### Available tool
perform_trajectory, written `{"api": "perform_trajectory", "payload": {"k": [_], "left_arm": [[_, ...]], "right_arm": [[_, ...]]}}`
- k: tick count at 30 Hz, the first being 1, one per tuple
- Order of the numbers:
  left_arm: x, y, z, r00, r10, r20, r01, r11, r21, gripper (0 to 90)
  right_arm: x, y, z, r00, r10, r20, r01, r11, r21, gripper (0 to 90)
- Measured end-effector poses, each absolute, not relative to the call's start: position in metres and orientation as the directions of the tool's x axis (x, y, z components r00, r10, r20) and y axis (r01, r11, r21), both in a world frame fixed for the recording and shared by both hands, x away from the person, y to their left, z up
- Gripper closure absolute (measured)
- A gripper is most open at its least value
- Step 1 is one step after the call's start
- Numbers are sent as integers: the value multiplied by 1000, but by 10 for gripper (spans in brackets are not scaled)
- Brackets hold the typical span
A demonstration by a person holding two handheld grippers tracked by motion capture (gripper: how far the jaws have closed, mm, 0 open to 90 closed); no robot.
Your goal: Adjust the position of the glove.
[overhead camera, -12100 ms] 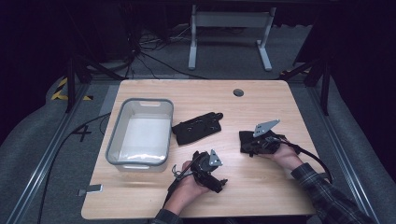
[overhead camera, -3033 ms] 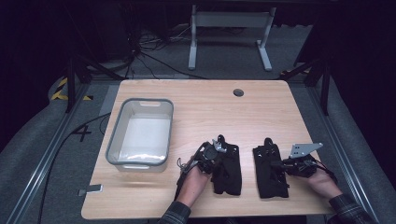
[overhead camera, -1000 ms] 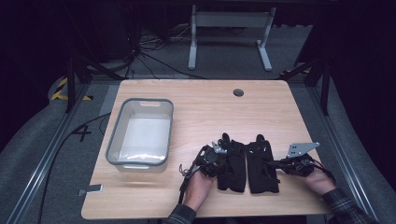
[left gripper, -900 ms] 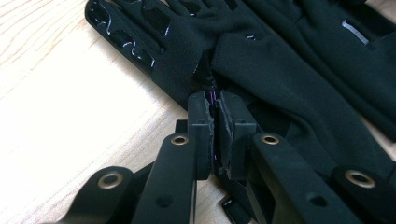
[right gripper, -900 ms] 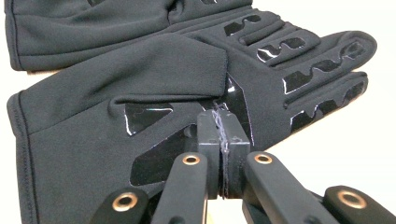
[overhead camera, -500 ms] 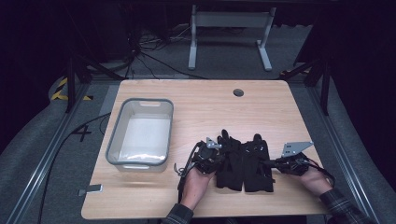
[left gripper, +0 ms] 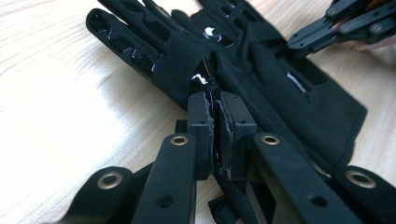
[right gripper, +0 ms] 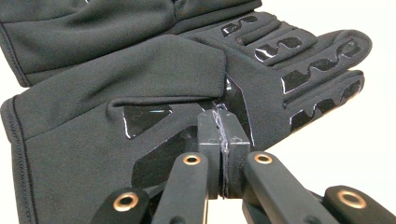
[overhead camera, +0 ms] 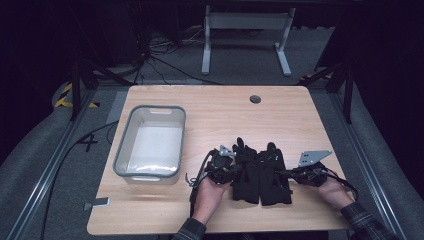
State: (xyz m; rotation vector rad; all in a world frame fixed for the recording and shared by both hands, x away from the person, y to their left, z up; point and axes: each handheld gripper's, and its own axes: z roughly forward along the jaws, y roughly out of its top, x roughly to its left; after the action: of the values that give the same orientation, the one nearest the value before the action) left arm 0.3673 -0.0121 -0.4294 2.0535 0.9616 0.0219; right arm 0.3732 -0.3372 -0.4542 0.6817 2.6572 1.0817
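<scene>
Two black gloves lie side by side, touching, near the table's front edge. My left gripper (overhead camera: 231, 171) is shut on the left glove (overhead camera: 246, 172) at its outer edge; in the left gripper view the jaws (left gripper: 215, 100) pinch a fold of that glove (left gripper: 154, 56). From the other side my right gripper (overhead camera: 291, 174) is shut on the right glove (overhead camera: 272, 175). In the right gripper view its tips (right gripper: 223, 119) clamp the edge of this glove (right gripper: 140, 93), whose palm has glossy grip patches.
A clear plastic bin with a grey rim (overhead camera: 120, 145) stands at the left of the wooden table (overhead camera: 220, 115). A round cable hole (overhead camera: 255, 99) is at the back. A small grey piece (overhead camera: 97, 204) lies at the front left corner.
The gloves have slid together: a second ago a narrow gap lay between them, now they touch. The right gripper has shifted a little left with its glove.
</scene>
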Motion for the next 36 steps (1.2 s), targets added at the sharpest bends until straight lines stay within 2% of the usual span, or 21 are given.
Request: {"api": "perform_trajectory", "payload": {"k": [15,36], "left_arm": [[373,-28,-412,736,582,-346,601,-327,729,825],[388,-75,-415,776,553,-303,562,-387,731,815]], "right_arm": [[378,-323,-456,-886,464,6,332,624,707,900],[386,-300,-455,-908,418,-23,284,656,699,900]]}}
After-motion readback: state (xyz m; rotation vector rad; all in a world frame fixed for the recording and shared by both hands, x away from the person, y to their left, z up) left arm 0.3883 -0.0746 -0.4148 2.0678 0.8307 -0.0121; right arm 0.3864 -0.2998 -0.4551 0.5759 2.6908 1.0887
